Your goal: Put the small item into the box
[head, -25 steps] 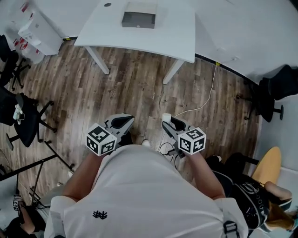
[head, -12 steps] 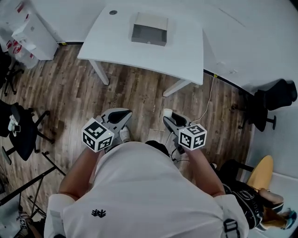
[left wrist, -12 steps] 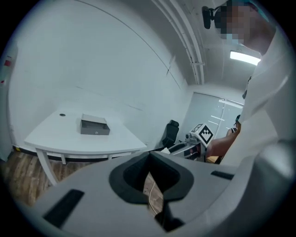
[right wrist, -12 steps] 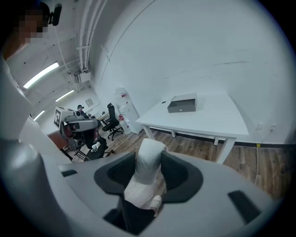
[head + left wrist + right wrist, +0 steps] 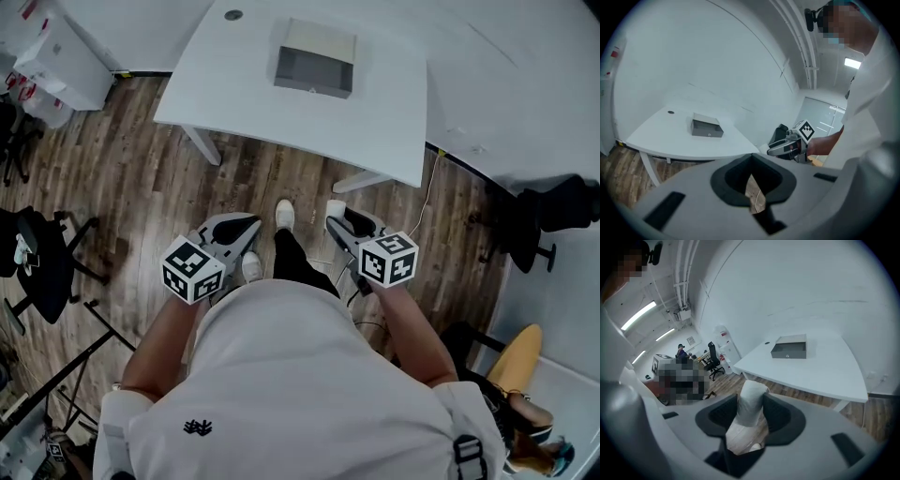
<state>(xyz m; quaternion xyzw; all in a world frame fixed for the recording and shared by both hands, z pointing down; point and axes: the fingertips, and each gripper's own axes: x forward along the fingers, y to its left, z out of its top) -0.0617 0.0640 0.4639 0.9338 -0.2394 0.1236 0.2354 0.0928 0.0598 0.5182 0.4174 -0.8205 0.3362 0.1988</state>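
1. The left tongs (image 5: 240, 231) are clenched on nothing. In the left gripper view their dark pads (image 5: 727, 180) meet at the tips, and only the wood-plank floor (image 5: 141, 178) shows through the slit below.
2. Ahead, well apart from both hands, stands the white worktop (image 5: 234, 89), smooth and matte with a curved edge. The box (image 5: 315, 58) sits on it: a flat, grey, rectangular case, metal by the look of it, with a small round fitting on its front wall. I cannot tell whether its lid is up.
3. The right tongs (image 5: 338, 217) are grasping the small item (image 5: 751, 401). It is a stubby white cylinder with a soft, wrapped look, standing between the pads and poking above them.
4. I judge this to be the carrying step: the item is in hand and the box is not yet reached. The next move calls for closing on the worktop and bringing the item over the box. If the lid is down, the free left tongs would have to raise it first.
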